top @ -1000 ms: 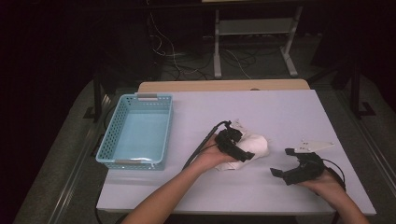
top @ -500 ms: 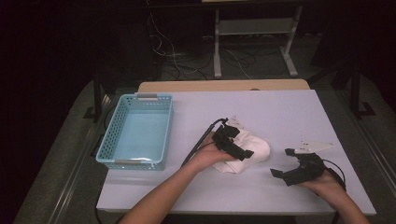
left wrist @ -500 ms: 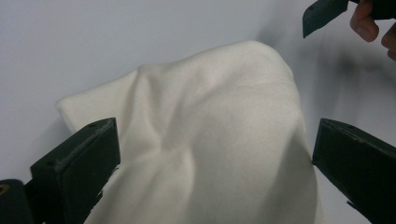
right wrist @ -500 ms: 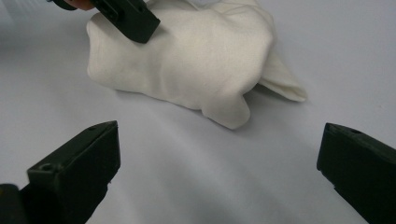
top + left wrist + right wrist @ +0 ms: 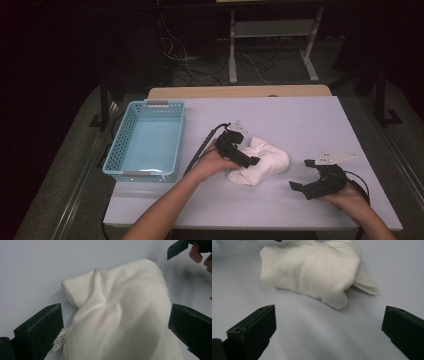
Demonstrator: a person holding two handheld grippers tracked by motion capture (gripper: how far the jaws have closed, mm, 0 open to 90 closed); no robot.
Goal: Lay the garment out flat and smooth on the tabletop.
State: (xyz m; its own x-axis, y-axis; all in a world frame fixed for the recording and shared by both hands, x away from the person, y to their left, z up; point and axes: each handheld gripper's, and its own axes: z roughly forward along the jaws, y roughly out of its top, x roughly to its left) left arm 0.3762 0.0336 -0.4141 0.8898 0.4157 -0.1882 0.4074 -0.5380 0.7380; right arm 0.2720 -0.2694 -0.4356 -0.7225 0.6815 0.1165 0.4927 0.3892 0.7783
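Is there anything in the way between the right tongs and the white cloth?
No. The right tongs stand open, and nothing but bare table lies between them and the cloth. The left tongs hover open at the cloth's far side.

We see bare table (image 5: 300,120) behind and to the right of the cloth (image 5: 262,162), so a hand could pass there freely. The strip between cloth and right gripper (image 5: 306,175) is bare too, and its wide-apart jaws face the cloth across it. The left gripper (image 5: 239,152) hangs over the cloth's left end, blocking that side from above; its jaws stand wide, clear of the fabric. The basket (image 5: 146,142) walls off the left of the table, with a narrow lane between it and the left hand (image 5: 212,161). The front edge is bare between the forearms.
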